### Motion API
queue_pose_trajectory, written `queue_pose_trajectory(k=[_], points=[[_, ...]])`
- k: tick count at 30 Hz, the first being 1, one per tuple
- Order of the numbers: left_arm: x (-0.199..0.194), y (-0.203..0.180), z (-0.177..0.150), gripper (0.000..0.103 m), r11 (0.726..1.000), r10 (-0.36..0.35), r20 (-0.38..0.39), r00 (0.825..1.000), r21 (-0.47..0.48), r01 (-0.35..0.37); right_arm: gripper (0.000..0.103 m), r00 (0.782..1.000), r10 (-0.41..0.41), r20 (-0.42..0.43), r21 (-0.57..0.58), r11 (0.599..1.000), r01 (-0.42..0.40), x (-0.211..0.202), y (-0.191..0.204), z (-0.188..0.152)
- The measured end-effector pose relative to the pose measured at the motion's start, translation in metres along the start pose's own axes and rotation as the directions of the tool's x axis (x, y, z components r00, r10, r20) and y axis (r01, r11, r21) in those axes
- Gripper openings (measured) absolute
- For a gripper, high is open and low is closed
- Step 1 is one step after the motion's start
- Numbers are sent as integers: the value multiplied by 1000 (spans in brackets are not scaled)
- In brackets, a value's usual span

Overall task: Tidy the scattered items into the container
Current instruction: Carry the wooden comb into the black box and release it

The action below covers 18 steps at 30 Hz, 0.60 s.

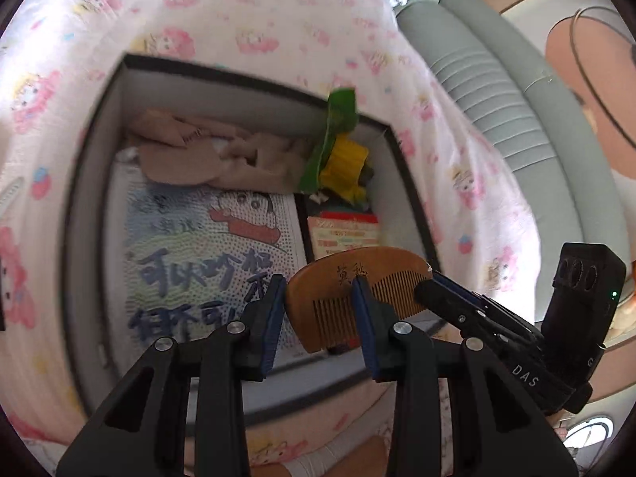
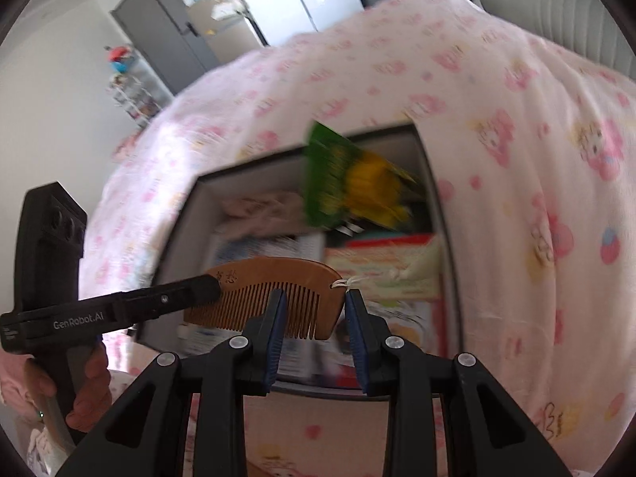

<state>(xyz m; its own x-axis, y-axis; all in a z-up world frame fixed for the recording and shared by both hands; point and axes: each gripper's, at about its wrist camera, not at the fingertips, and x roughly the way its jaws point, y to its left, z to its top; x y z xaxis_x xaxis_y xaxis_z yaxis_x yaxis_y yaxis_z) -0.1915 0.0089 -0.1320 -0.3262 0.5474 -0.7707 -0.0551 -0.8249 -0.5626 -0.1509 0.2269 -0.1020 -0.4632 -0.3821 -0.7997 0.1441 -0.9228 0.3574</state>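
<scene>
A wooden comb (image 1: 357, 282) hangs over the near part of an open dark-rimmed box (image 1: 91, 127) on a pink-print bedspread. In the left wrist view my left gripper (image 1: 318, 314) has its jaws apart on either side of the comb, and the right gripper's fingers (image 1: 449, 298) reach the comb's right end. In the right wrist view my right gripper (image 2: 314, 318) has its jaws apart around the comb (image 2: 274, 286), and the left gripper's fingers (image 2: 190, 288) are closed on its left end. A green and yellow packet (image 2: 349, 183) is blurred in the air above the box (image 2: 433, 183).
The box holds beige cloth (image 1: 206, 151), a cartoon-print booklet (image 1: 206, 250), a red and yellow card (image 1: 342, 234) and the packet (image 1: 338, 143). A grey-green padded headboard (image 1: 497, 91) lies right of the bed. A grey door (image 2: 159, 35) and a shelf (image 2: 131, 87) stand beyond.
</scene>
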Motion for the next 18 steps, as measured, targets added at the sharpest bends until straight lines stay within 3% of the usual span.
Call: queue_pose_trajectory(k=[6, 10, 15, 18], points=[[37, 10, -5, 36, 999, 31, -93, 995, -28, -34, 27, 994, -33, -102, 38, 999, 37, 21, -19, -10], [53, 6, -12, 33, 993, 114, -138, 984, 6, -114, 27, 993, -75, -89, -2, 997, 75, 19, -14, -13], [51, 4, -17, 33, 991, 133, -125, 983, -11, -135, 27, 984, -173, -33, -38, 984, 172, 14, -10, -15], [46, 8, -22, 33, 987, 150, -124, 981, -45, -157, 27, 984, -180, -5, -60, 982, 180, 10, -5, -11]])
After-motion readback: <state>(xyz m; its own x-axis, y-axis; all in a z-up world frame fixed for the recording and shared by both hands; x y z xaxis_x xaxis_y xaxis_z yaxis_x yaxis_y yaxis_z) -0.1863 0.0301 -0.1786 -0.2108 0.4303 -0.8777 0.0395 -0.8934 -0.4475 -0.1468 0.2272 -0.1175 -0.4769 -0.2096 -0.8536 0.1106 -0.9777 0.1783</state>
